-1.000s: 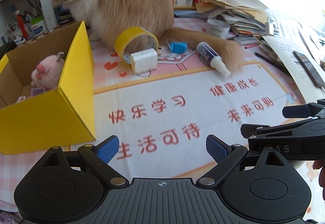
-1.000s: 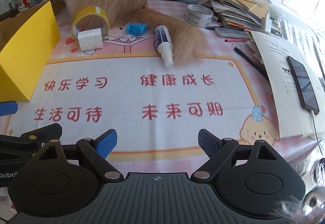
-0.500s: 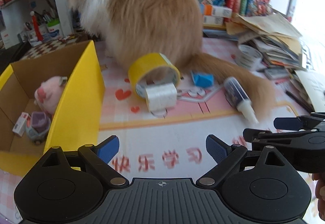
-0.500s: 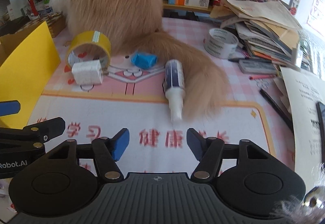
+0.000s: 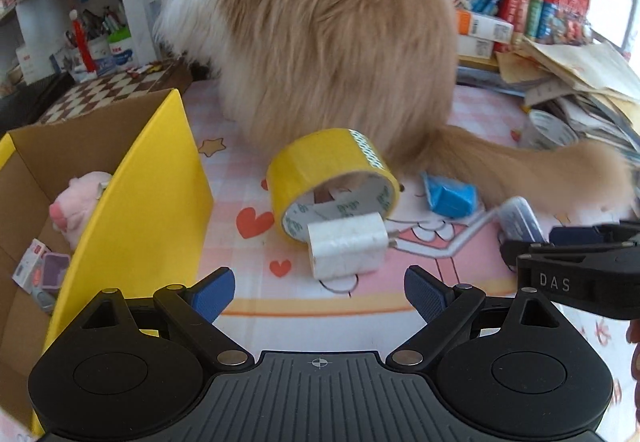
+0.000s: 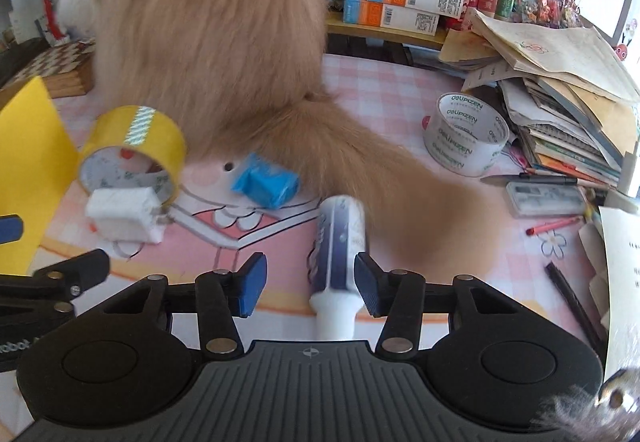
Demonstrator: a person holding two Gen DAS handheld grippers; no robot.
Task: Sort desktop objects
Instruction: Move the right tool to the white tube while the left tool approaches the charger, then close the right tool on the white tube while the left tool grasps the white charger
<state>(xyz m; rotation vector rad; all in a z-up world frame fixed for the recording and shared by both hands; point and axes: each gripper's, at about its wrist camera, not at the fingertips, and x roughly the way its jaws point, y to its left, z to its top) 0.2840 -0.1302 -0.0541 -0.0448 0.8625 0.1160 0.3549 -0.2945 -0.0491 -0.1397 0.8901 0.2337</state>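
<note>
A white-and-blue glue bottle (image 6: 340,238) lies on the pink desk mat, cap toward me. My right gripper (image 6: 309,288) straddles it with its jaws closing; the right pad sits against the bottle and a gap remains at the left pad. My left gripper (image 5: 318,294) stands open just short of a white charger block (image 5: 346,250), nothing between its fingers. A yellow tape roll (image 5: 332,181) lies behind the charger, and a blue wrapped item (image 5: 450,197) to its right. The yellow cardboard box (image 5: 140,222) at the left holds a pink plush toy (image 5: 76,205) and small items.
A large fluffy orange cat (image 6: 208,41) sits right behind the objects, its tail (image 6: 400,185) lying beside the bottle. A clear tape roll (image 6: 466,139), pens and a leaning stack of books and papers (image 6: 560,81) crowd the right side. Shelves of books stand at the back.
Both grippers have moved forward over the mat toward the objects. The right jaws have narrowed and now have the glue bottle between them. The cat has turned its back.
</note>
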